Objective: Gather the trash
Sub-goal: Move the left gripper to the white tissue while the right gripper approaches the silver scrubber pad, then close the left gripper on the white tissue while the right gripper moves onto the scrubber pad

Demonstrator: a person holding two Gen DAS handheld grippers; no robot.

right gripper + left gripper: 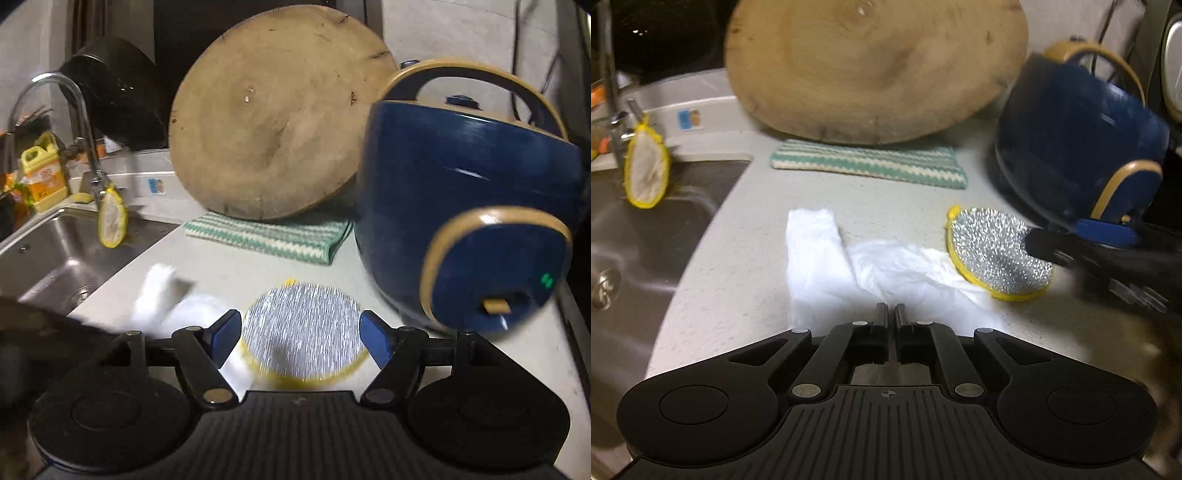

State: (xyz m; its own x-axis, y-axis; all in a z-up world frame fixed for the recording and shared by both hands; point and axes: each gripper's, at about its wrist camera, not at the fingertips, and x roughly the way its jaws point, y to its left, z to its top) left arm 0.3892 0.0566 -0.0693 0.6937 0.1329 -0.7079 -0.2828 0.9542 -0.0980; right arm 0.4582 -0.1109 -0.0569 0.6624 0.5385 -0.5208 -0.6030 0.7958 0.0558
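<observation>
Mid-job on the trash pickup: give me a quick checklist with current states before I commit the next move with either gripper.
1. Left gripper shut: ok.
2. White plastic bag caught between its fingers: cannot tell; bag lies at the tips.
3. Right gripper open: ok.
4. Right fingers straddling the silver scouring pad, not pressing on it: ok.
5. Pad is actually trash: cannot tell.
6. Blue rice cooker clear of the right gripper: not ok, very close.
</observation>
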